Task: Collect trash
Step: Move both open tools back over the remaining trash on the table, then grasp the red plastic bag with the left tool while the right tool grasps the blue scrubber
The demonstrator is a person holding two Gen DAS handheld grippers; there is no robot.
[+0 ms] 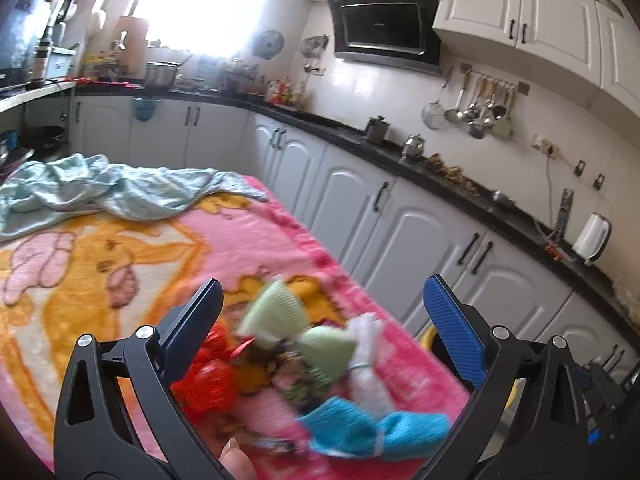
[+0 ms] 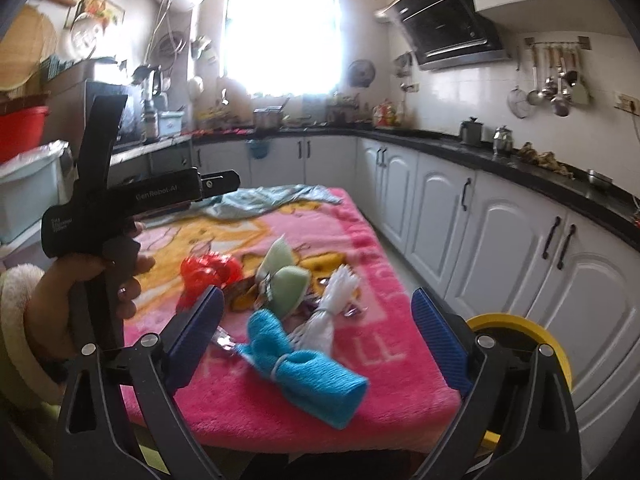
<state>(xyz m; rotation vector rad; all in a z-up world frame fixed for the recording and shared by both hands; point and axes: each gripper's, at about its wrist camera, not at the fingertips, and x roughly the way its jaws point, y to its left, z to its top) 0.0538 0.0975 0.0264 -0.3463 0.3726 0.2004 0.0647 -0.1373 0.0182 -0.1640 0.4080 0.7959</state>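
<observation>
Both tongs, left (image 1: 322, 312) & right (image 2: 316, 316), stood wide open, empty. Trash pile (image 2: 276, 292) lay crumpled on pink blanket (image 2: 360, 400), near yellow bin (image 2: 516, 324).

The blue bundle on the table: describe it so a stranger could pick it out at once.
Start at the pink blanket covering the table in the middle of the kitchen. A small pile of trash sits near its front edge, and the blue bundle lies nearest that edge, just in front of the white bundle. It alone is bright blue, a ribbed roll cinched at its middle.
</observation>
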